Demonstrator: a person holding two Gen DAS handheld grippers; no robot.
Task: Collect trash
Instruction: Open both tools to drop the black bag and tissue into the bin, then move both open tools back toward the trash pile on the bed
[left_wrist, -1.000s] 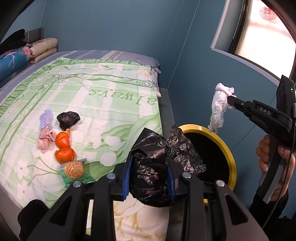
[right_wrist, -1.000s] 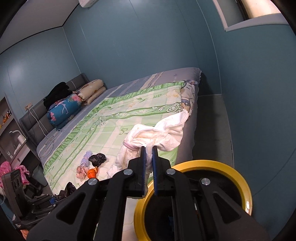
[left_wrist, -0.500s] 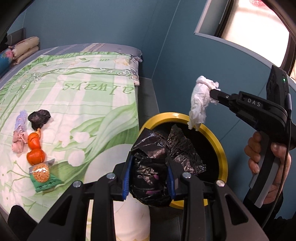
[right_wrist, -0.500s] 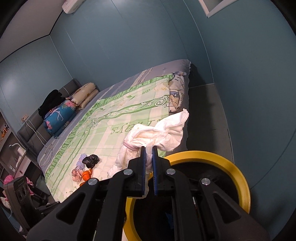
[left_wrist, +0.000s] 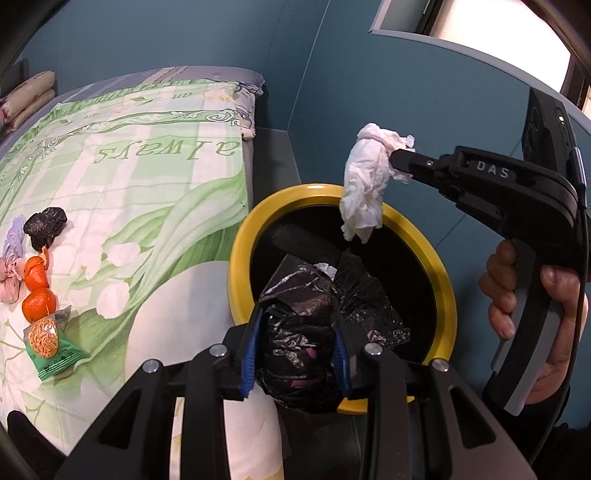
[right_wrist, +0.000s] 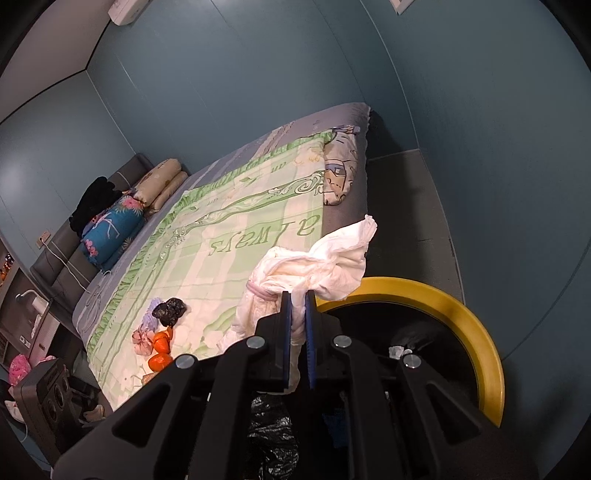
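On the bed (left_wrist: 155, 206), at the far left of the left wrist view, uncollected litter lies in a cluster: a black crumpled wad (left_wrist: 45, 226), orange peel (left_wrist: 37, 291), a green snack packet (left_wrist: 51, 347) and small pink and lilac bundles (left_wrist: 10, 266). All of it sits well apart from both tools.

Centre: the left gripper (left_wrist: 295, 354) has its jaws partly closed and clamped on a crumpled black plastic bag (left_wrist: 299, 332), held over the near rim of the yellow-rimmed bin (left_wrist: 243, 236). The bag's free end trails forward over the dark opening.

Right: the right gripper (left_wrist: 397, 162), gripped by a hand (left_wrist: 532, 295), has its jaws pinched almost fully together on a white tissue wad (left_wrist: 364, 184). The wad hangs with its long axis vertical, its lower end above the far rim.

Assessment: both loads stand above the bin mouth, so release straight down is the next move. The left load is the more centred; the tissue, near the rim, risks falling outside.
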